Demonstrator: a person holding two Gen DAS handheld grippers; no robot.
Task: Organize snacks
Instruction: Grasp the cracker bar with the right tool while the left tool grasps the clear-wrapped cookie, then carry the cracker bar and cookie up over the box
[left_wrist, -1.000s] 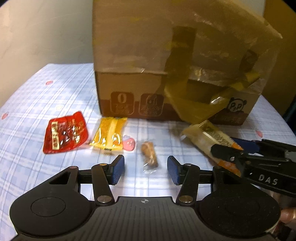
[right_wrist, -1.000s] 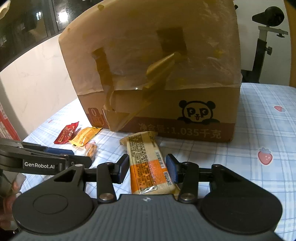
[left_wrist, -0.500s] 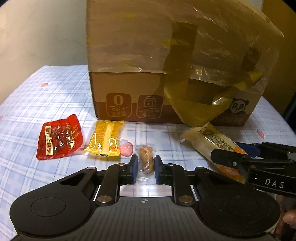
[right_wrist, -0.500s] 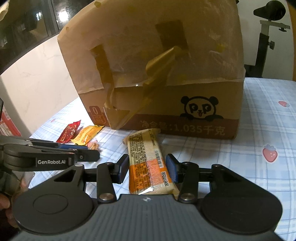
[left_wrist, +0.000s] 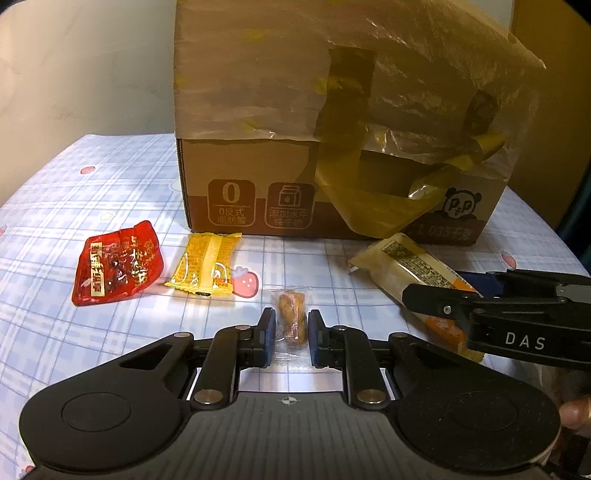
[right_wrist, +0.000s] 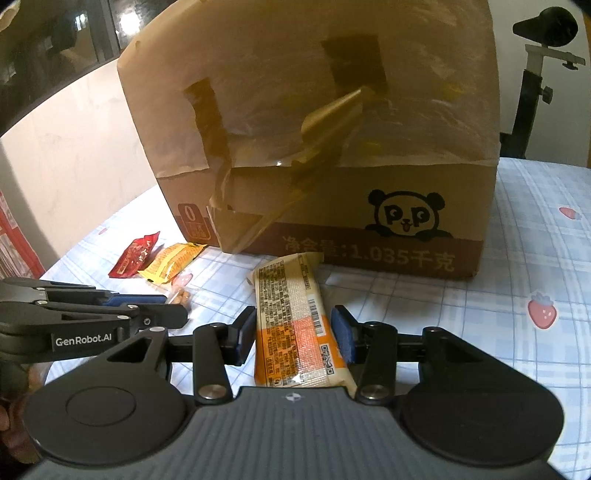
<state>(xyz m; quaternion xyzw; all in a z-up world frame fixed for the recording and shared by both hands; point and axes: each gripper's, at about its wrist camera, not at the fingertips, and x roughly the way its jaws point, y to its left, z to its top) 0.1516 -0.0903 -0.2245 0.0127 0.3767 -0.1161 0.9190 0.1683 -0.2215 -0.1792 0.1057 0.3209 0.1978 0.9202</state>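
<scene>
Snacks all outside the taped brown cardboard box (left_wrist: 295, 192) on the checked counter (left_wrist: 74, 192): left tool (left_wrist: 290, 338) pinches the small clear-wrapped brown snack (left_wrist: 291, 314) at lower centre, right tool (right_wrist: 293, 338) pinches the long orange-and-cream packet (right_wrist: 295, 325), while the red foil pouch (left_wrist: 116, 262) and yellow wrapper (left_wrist: 205, 264) at centre left lie untouched.

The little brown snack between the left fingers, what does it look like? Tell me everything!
The brown snack is small, lumpy and golden-brown, sealed in a clear, crinkly wrapper. It lies lengthwise on the checked tablecloth, right of the yellow packet. The left gripper has just closed on it: blue pads press its sides. In the right wrist view it peeks out beside the left fingers.
</scene>
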